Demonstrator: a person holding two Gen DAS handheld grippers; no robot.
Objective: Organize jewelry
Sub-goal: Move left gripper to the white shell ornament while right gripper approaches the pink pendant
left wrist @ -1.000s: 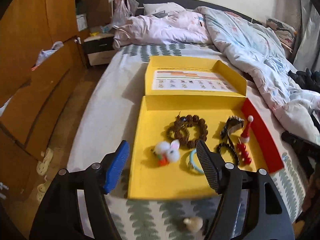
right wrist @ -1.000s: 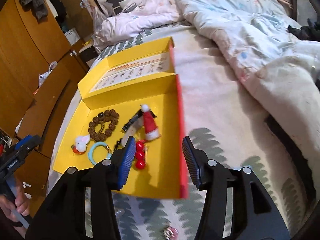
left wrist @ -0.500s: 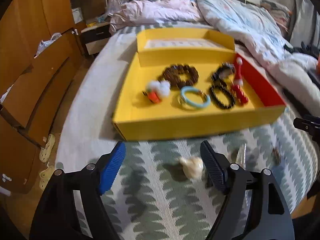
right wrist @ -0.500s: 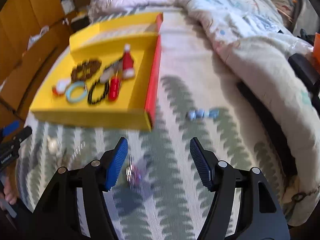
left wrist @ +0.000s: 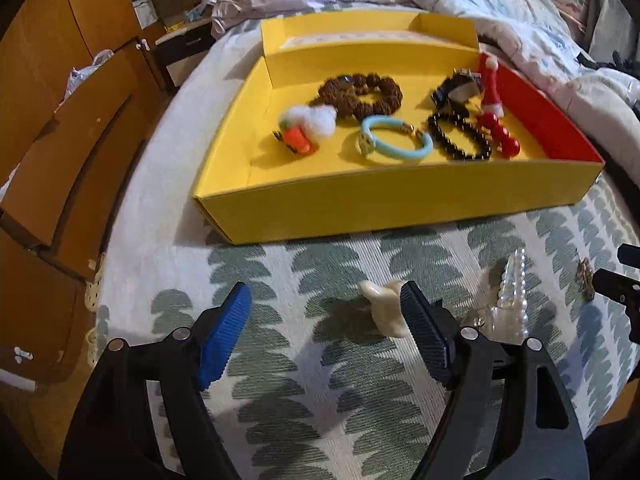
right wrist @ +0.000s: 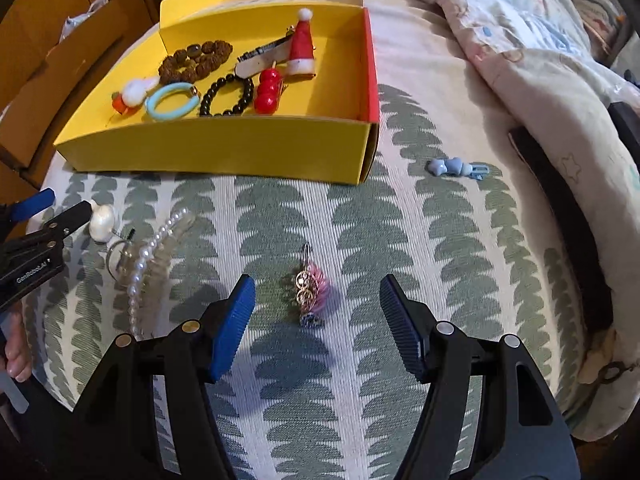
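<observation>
A yellow box (left wrist: pixel 360 208) (right wrist: pixel 224 148) on the bed holds a brown bead bracelet (left wrist: pixel 360 92), a light blue bangle (left wrist: pixel 396 142), a black bead bracelet (left wrist: pixel 460 136), red beads (left wrist: pixel 500 136), a Santa-hat clip (right wrist: pixel 302 46) and a white pompom clip (left wrist: pixel 308 124). My left gripper (left wrist: pixel 326 332) is open, with a cream piece (left wrist: pixel 384 310) just inside its right finger. A pearl clip (right wrist: pixel 156 252) lies beside it. My right gripper (right wrist: pixel 318 320) is open around a pink and gold charm (right wrist: pixel 310 288). A blue star clip (right wrist: pixel 458 168) lies right of the box.
The bed has a white cover with green leaf print (right wrist: pixel 360 220). A rumpled quilt (right wrist: pixel 540 80) lies to the right. Wooden drawers (left wrist: pixel 60 120) stand left of the bed. The box's open lid (left wrist: pixel 368 32) rests behind it.
Both grippers have pulled back from over the box and come down low over the bed cover in front of it. The charm now lies between my right fingers, the cream piece by my left.
</observation>
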